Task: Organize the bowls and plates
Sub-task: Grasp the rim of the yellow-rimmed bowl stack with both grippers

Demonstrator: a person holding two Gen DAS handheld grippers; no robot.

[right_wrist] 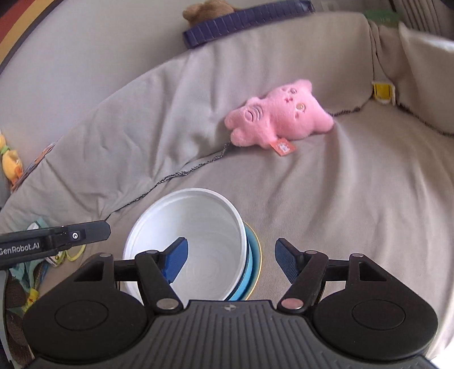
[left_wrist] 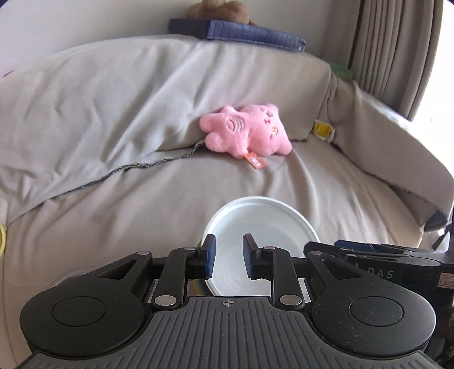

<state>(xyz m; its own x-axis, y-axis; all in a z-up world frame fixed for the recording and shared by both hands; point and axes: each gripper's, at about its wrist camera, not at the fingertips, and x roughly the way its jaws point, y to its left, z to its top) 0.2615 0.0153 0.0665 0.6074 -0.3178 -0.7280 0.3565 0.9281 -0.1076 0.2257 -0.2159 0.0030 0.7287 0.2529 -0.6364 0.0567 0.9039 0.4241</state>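
A white bowl [right_wrist: 190, 227] sits nested in a blue bowl [right_wrist: 250, 255] on the beige-covered sofa seat [right_wrist: 340, 213]. My right gripper [right_wrist: 231, 262] hovers over them, open wide. Its left finger shows over the bowl's inside and its right finger stands outside the blue rim, neither touching. In the left wrist view the white bowl [left_wrist: 264, 224] lies just beyond my left gripper [left_wrist: 229, 257], whose jaws stand a little apart with nothing pinched. The right gripper [left_wrist: 320, 247] reaches in from the right of that view. The left gripper [right_wrist: 105, 228] enters from the left of the right wrist view.
A pink plush toy [left_wrist: 247, 130] lies against the sofa back [left_wrist: 113, 99], behind the bowls. A dark blue cushion [left_wrist: 235, 31] and a brown plush [left_wrist: 218, 10] rest on top of the sofa back. Curtains [left_wrist: 397, 51] hang at the right. Colourful small items [right_wrist: 31, 272] lie at the left.
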